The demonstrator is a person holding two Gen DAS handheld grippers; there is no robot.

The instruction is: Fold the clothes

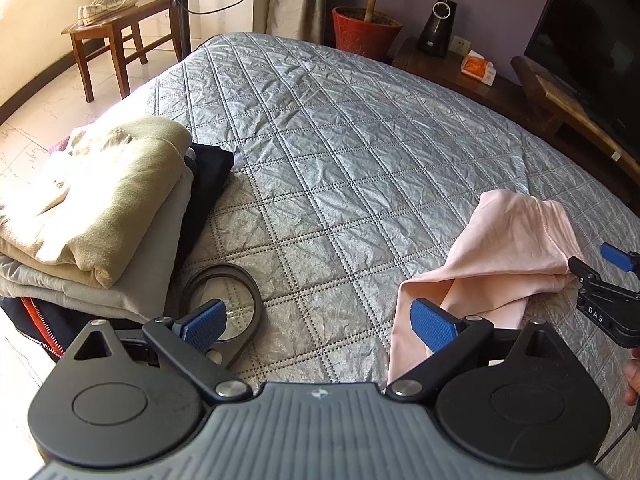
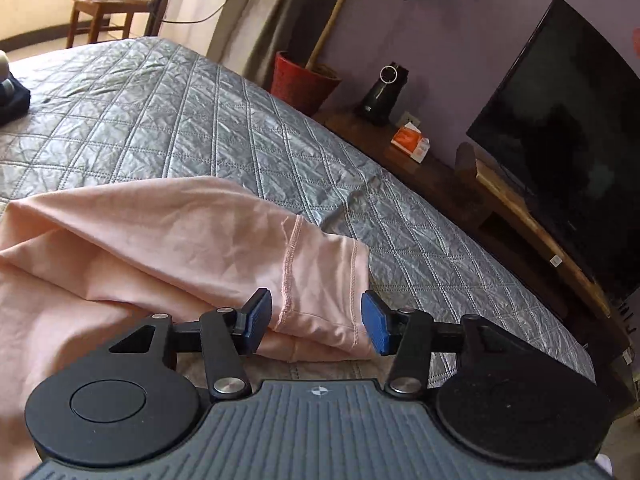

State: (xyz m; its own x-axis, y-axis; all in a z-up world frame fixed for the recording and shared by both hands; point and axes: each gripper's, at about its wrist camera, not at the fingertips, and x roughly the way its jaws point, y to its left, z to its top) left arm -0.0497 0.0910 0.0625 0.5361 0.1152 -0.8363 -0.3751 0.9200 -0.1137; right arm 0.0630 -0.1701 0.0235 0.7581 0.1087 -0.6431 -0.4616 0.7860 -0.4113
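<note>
A pink garment (image 1: 496,252) lies partly folded on the grey quilted bed (image 1: 340,140). My left gripper (image 1: 316,326) is open and empty, its right finger over the garment's near left edge. My right gripper (image 2: 316,322) is open, its blue pads on either side of the garment's hemmed sleeve end (image 2: 320,280). The right gripper also shows at the right edge of the left wrist view (image 1: 600,268), at the garment's right corner. The pink garment (image 2: 160,240) fills the lower left of the right wrist view.
A stack of folded clothes (image 1: 92,208), beige on top, sits at the bed's left side. A round magnifying glass (image 1: 228,300) lies beside it. A wooden chair with shoes (image 1: 116,20), a red plant pot (image 1: 364,28), a TV (image 2: 560,128) and a low wooden bench (image 2: 460,184) surround the bed.
</note>
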